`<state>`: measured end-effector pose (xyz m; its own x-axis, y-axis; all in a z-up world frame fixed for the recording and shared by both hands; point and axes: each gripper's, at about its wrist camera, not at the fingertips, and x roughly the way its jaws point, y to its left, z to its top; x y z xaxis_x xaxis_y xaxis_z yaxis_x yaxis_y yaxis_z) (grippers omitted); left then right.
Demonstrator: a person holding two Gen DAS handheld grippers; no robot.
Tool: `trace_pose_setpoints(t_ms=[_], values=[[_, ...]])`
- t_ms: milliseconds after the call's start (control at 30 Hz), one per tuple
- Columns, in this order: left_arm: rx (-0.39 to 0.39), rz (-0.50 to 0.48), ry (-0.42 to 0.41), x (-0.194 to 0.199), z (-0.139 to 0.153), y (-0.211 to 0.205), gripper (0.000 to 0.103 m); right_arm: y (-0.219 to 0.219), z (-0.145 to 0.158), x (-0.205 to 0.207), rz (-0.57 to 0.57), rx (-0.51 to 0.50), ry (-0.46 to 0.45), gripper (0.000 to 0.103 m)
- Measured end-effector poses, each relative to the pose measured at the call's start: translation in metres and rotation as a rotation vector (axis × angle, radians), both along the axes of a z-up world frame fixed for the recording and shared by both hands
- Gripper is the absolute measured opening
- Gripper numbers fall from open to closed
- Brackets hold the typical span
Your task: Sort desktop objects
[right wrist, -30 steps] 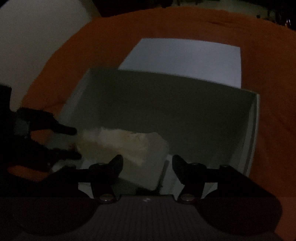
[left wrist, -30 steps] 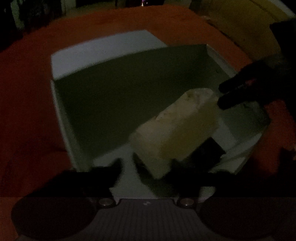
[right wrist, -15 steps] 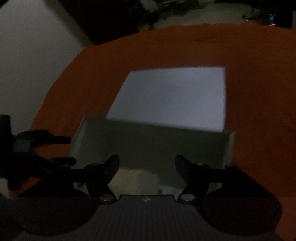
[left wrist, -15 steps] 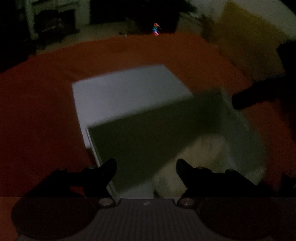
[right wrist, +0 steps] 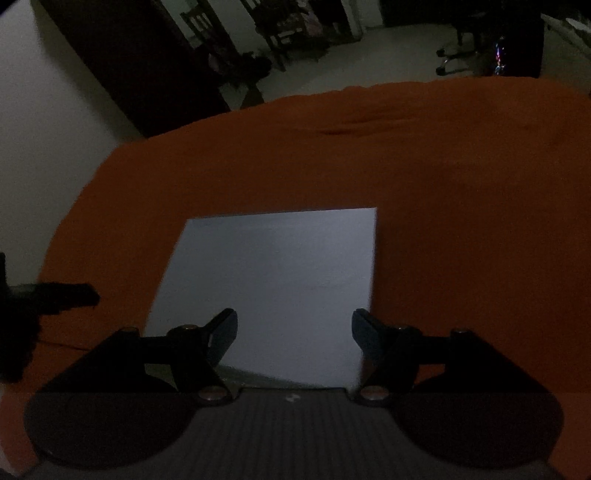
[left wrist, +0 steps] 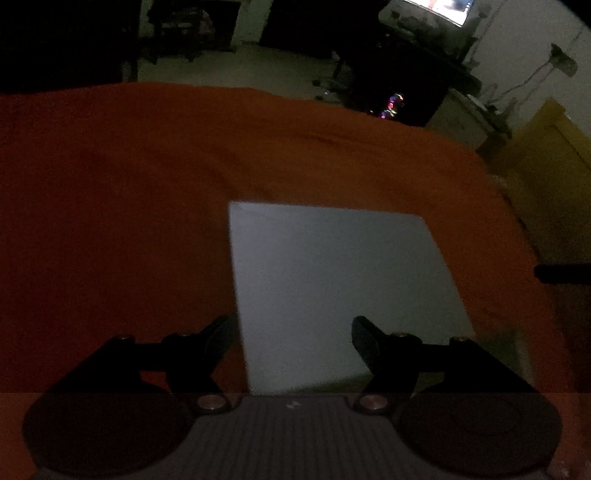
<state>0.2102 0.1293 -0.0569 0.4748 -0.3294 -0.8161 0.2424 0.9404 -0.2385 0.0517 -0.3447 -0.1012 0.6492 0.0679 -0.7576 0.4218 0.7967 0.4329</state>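
The white lid flap (left wrist: 332, 288) of the open box lies flat on the orange cloth (left wrist: 129, 221). My left gripper (left wrist: 291, 332) hovers open over the flap's near left corner with nothing between its fingers. In the right wrist view the same lid flap (right wrist: 280, 280) sits ahead of my right gripper (right wrist: 294, 325), which is open and empty. Only a sliver of the box's inside (right wrist: 251, 376) shows under the fingers. The box's right wall (left wrist: 517, 350) shows faintly. The pale block is hidden from both views.
The orange cloth (right wrist: 461, 221) covers the table all around the box. A finger of the right gripper (left wrist: 561, 275) pokes in from the right edge, and the left gripper (right wrist: 55, 295) shows at the left edge. The dim room holds chairs (right wrist: 280, 33) and a dark desk (left wrist: 406, 74).
Both grippers have drawn back and risen from the box. The pale block and the box's inside have slid out of view below. The lid flap now fills the middle of both views.
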Motion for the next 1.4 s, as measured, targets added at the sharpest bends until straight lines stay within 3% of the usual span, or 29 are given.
trace_pose_setpoints(t_ms=[133,233,300,400,567,700,867,1033,1133,1233,1333,1400], values=[[-0.008,-0.021,0.021,0.018,-0.021,-0.005,0.068,-0.015,-0.017,0.018,-0.014,-0.014,0.043,0.072],[0.054,-0.116,0.003,0.027,-0.032,-0.02,0.068,-0.026,-0.03,0.037,-0.005,-0.037,0.086,0.073],[0.069,-0.122,0.004,0.036,-0.042,-0.025,0.068,-0.034,-0.037,0.044,-0.017,-0.044,0.091,0.08],[0.023,-0.075,0.062,0.052,-0.056,-0.018,0.068,-0.039,-0.052,0.054,-0.045,-0.03,0.101,0.087],[0.045,0.003,0.102,0.078,-0.082,-0.01,0.068,-0.046,-0.081,0.07,-0.05,-0.034,0.141,0.089],[0.014,0.044,0.135,0.086,-0.092,-0.001,0.069,-0.041,-0.102,0.082,-0.014,-0.016,0.173,0.09],[-0.011,0.057,0.193,0.084,-0.104,0.005,0.079,-0.029,-0.122,0.105,0.045,0.016,0.195,0.096],[-0.009,0.049,0.245,0.082,-0.121,0.004,0.079,-0.03,-0.142,0.12,0.063,0.086,0.283,0.097],[0.001,0.071,0.271,0.082,-0.125,0.001,0.094,-0.028,-0.144,0.126,0.091,0.124,0.304,0.097],[-0.016,0.05,0.277,0.08,-0.122,-0.004,0.095,-0.027,-0.144,0.128,0.073,0.138,0.291,0.097],[0.045,0.089,0.245,0.078,-0.117,-0.008,0.095,-0.026,-0.145,0.131,0.064,0.136,0.274,0.097],[0.085,0.165,0.222,0.078,-0.115,-0.006,0.096,-0.024,-0.148,0.132,0.041,0.093,0.29,0.099]])
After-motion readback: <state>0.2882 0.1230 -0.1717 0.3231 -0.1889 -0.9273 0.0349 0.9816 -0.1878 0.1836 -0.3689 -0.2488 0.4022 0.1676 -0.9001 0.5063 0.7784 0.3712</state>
